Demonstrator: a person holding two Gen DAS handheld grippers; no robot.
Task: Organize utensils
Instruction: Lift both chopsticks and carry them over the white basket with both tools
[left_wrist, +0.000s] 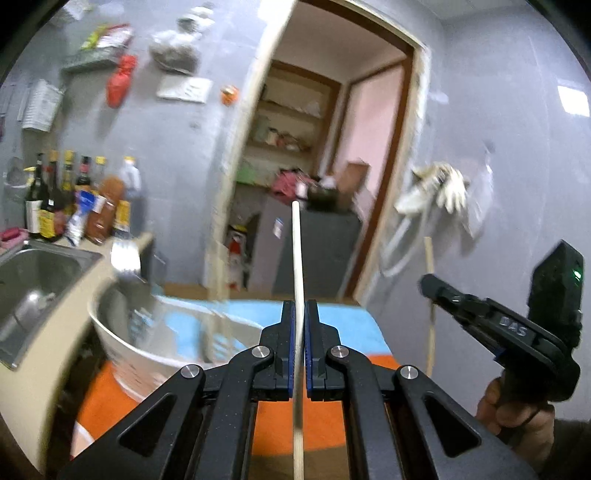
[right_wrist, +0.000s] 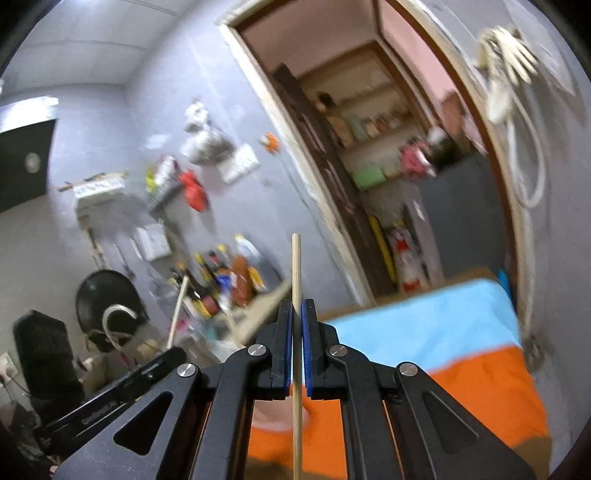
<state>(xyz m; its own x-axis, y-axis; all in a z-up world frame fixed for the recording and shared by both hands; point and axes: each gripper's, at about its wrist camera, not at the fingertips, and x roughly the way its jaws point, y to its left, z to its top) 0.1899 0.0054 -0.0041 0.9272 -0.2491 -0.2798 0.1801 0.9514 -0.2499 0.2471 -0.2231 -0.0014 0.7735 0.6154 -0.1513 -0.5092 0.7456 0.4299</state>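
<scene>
Showing only leftward: sink (left_wrist: 40, 280), white basin (left_wrist: 147, 332).

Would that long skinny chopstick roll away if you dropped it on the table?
Probably. The chopstick in the left gripper looks round, thin and straight, so it could roll. It seems stiff and light, pinched without bending. The cloth-covered table might slow it.

I'm looking at a home kitchen: a steel sink (left_wrist: 40, 273) set in the counter, sauce bottles (left_wrist: 66, 195) lined against grey tiles, a black wok (right_wrist: 107, 295) hanging, pantry shelves (left_wrist: 288, 122) through the doorway.
</scene>
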